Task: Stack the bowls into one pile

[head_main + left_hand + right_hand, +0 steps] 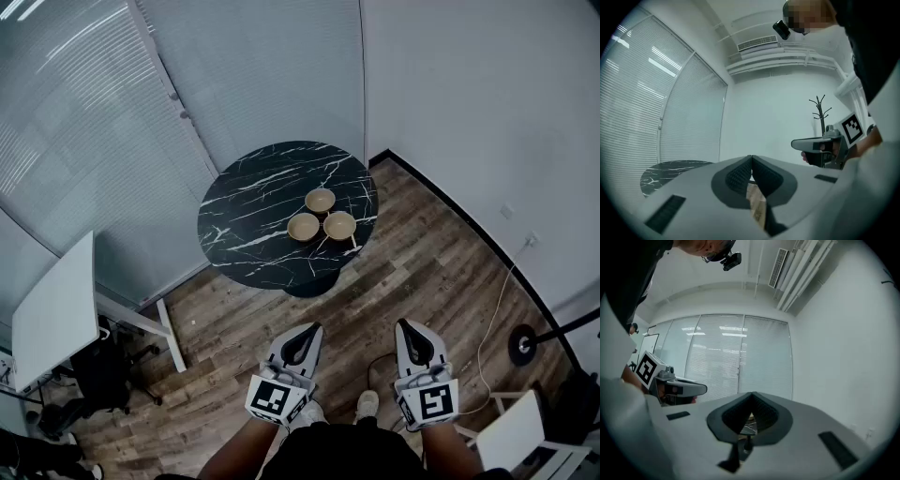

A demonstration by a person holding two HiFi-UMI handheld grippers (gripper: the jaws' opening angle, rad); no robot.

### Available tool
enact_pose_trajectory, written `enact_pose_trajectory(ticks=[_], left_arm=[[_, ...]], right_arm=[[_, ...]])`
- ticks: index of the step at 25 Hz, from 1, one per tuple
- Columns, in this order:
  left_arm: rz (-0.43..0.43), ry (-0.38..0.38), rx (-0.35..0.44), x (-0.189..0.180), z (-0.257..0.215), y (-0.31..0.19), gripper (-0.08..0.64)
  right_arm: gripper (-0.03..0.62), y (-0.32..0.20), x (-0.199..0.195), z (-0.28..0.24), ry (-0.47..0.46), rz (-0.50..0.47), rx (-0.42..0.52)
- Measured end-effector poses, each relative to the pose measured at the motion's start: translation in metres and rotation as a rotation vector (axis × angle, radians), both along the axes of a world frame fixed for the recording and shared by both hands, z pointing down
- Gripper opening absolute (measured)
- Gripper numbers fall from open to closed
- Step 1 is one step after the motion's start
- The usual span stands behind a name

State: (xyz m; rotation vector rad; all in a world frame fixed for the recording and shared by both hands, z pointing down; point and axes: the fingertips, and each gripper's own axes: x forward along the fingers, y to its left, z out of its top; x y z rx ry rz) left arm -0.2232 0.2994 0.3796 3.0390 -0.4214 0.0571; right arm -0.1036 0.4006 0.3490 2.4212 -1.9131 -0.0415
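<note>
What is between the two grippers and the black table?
Just bare wooden floor, in the head view. The left gripper and right gripper are shut, well short of the table.

Head view steeply down on far table (253,216); level gripper views toward it.

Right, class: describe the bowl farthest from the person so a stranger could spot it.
Find the round black marble table on the wooden floor. Three tan bowls sit in a triangle on its right half. The far bowl is the triangle's tip, farthest from the person; the other two bowls sit nearer.
</note>
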Motion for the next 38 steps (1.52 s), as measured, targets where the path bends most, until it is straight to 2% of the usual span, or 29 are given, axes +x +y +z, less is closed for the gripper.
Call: enact_pose_trajectory(ticks=[9,14,26,32,38], left_arm=[[-0.006,-0.011,0.001,0.003,-0.002,0.003,0.014],[-0.009,-0.018,0.003,0.014,0.0,0.009,0.014],[-0.061,-0.052,0.009,0.054,0.009,0.039,0.014],[-0.108,-0.054,-0.017,0.064,0.022,0.02,0.014],[-0.098,-0.05,-0.026,0.087,0.032,-0.017,0.014]], right_arm=[[0.008,0.003,0.006,-0.005,0.009,0.005,0.015],[0.009,0.01,0.02,-0.01,-0.05,-0.011,0.063],[0.009,0.026,0.07,0.007,-0.047,-0.07,0.003],[0.01,0.005,0.08,0.015,-0.029,-0.109,-0.018],[0.01,-0.041,0.095,0.021,-0.024,-0.133,-0.036]])
